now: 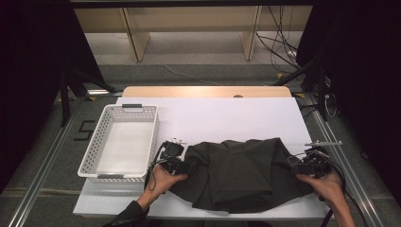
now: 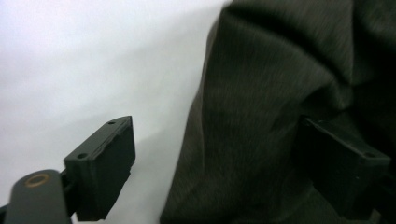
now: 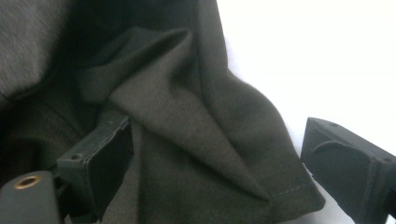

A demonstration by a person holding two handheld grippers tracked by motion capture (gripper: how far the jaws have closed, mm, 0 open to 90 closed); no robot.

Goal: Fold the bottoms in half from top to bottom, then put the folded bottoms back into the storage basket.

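Observation:
A dark olive-grey garment (image 1: 236, 172) lies crumpled on the white table top, near the front edge. My left gripper (image 1: 188, 166) is at its left edge, jaws wide apart; in the left gripper view the cloth's edge (image 2: 261, 130) lies between them, over the right jaw. My right gripper (image 1: 294, 167) is at the garment's right edge, also open. In the right gripper view a folded, hemmed corner of the cloth (image 3: 205, 154) sits between the spread jaws, with white table beyond it.
A white perforated plastic basket (image 1: 101, 142), with nothing in it, stands on the table at the left, close to my left hand. The table's front edge runs just below the garment. Cables trail from both grippers; a dark floor and wooden frames lie beyond the table.

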